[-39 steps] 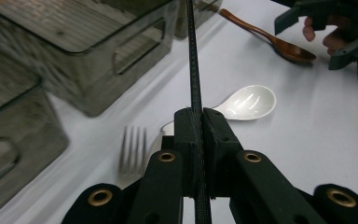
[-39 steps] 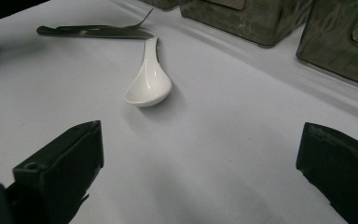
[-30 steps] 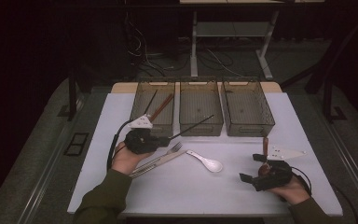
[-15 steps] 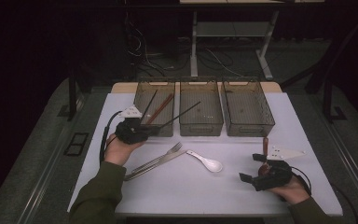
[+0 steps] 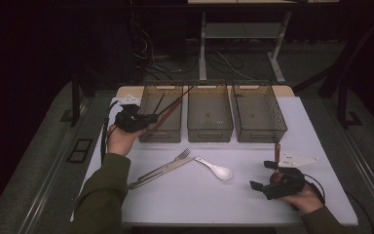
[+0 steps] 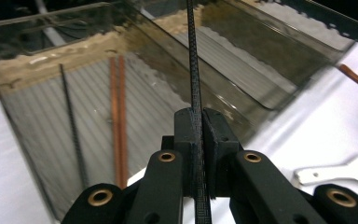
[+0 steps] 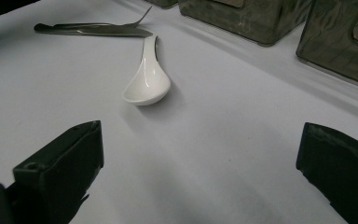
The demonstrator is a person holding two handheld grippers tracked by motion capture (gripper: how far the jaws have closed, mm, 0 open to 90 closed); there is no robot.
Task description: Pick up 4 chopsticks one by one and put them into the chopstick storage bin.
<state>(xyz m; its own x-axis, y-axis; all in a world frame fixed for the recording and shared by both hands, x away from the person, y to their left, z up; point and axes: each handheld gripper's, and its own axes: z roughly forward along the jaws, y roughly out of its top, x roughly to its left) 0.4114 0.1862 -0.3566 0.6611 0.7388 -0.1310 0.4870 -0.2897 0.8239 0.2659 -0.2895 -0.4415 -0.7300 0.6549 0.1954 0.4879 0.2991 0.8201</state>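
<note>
My left gripper (image 5: 150, 118) (image 6: 198, 116) is shut on a thin black chopstick (image 5: 175, 100) (image 6: 193, 70). It holds the stick at the near left corner of the left clear bin (image 5: 148, 136) (image 6: 23, 121). The stick slants up and to the right over that bin. Inside the bin lie another black chopstick (image 6: 72, 135) and a brown pair (image 6: 119, 121). My right gripper (image 5: 262, 174) (image 7: 200, 158) rests open on the table's near right, with bare table between its jaws. A white spoon (image 5: 216, 169) (image 7: 147, 81) lies ahead of it.
A middle bin (image 5: 209, 130) and a right bin (image 5: 259, 134) stand beside the left one at the back of the white table (image 5: 190, 200). A fork and a knife (image 5: 163, 168) (image 7: 91, 29) lie mid-table, left of the spoon. A brown stick (image 5: 276, 148) stands by the right gripper.
My left hand has carried the black chopstick away from the fork and knife, back and slightly left to the left bin. The right hand has stayed still.
</note>
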